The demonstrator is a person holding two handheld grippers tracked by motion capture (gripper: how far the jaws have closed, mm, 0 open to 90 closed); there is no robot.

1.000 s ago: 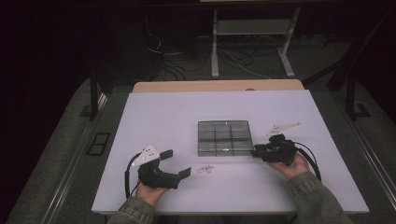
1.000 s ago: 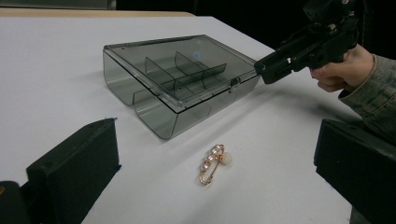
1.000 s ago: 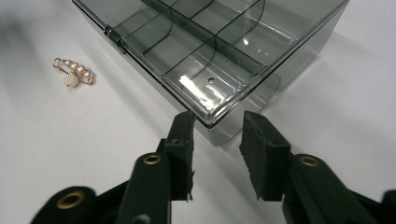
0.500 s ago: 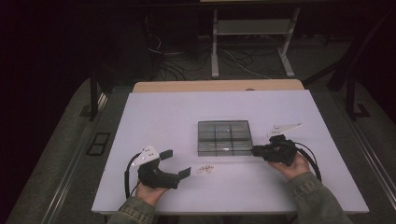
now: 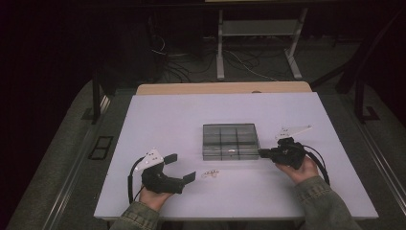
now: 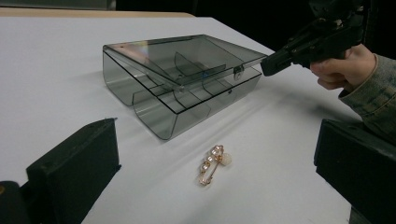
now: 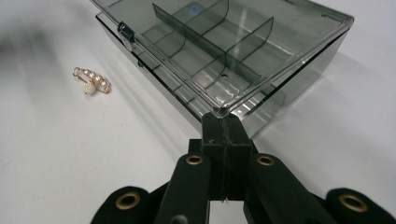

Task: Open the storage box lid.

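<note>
A smoky clear compartment box [image 5: 231, 142] is sitting mid-table, its lid [image 6: 187, 53] lifting slightly; its divided cells are looking empty. The right gripper [image 5: 262, 153], jaws pressed together, is nudging the lid's near right corner. A gold brooch [image 6: 212, 163] (pearl-studded) is lying nearer, between the left gripper's [image 5: 182, 166] wide-open jaws.

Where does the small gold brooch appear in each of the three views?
High view: the brooch lies at lower centre, before the box.
Left gripper view: brooch at lower centre.
Right gripper view: brooch at upper left.
Shared landmark: the smoky clear box.
</note>
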